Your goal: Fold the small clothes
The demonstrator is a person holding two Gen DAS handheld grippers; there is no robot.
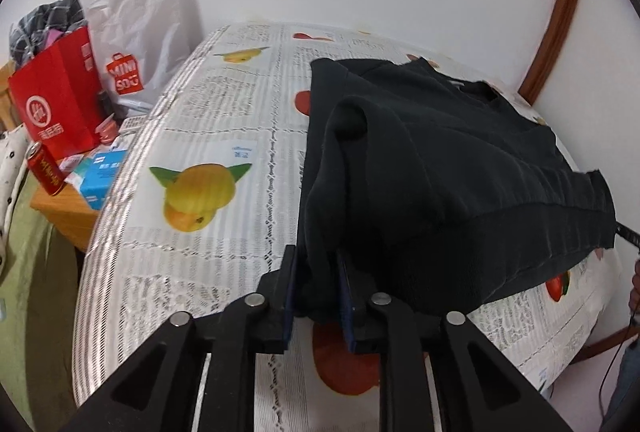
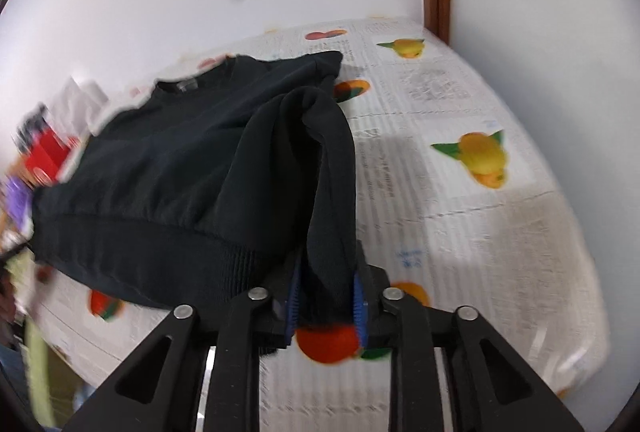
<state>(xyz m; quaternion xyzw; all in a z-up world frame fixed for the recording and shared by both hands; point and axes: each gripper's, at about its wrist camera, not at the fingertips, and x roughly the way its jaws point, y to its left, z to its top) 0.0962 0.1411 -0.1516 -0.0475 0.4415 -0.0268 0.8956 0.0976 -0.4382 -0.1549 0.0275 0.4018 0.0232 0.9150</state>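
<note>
The left gripper (image 1: 316, 284) pinches a bunch of the black sweater (image 1: 460, 167), jaws nearly closed. The right gripper (image 2: 326, 296) pinches its other side the same way, near the table's (image 1: 208, 103) front edge.

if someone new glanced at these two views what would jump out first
The black sweatshirt dominates both views, lying on a tablecloth printed with newspaper text and fruit. The left gripper and the right gripper each pinch a bunch of its fabric at the near hem corners. Past the table's left edge in the left wrist view, a red paper bag and a white Miniso bag add bright colour.
</note>
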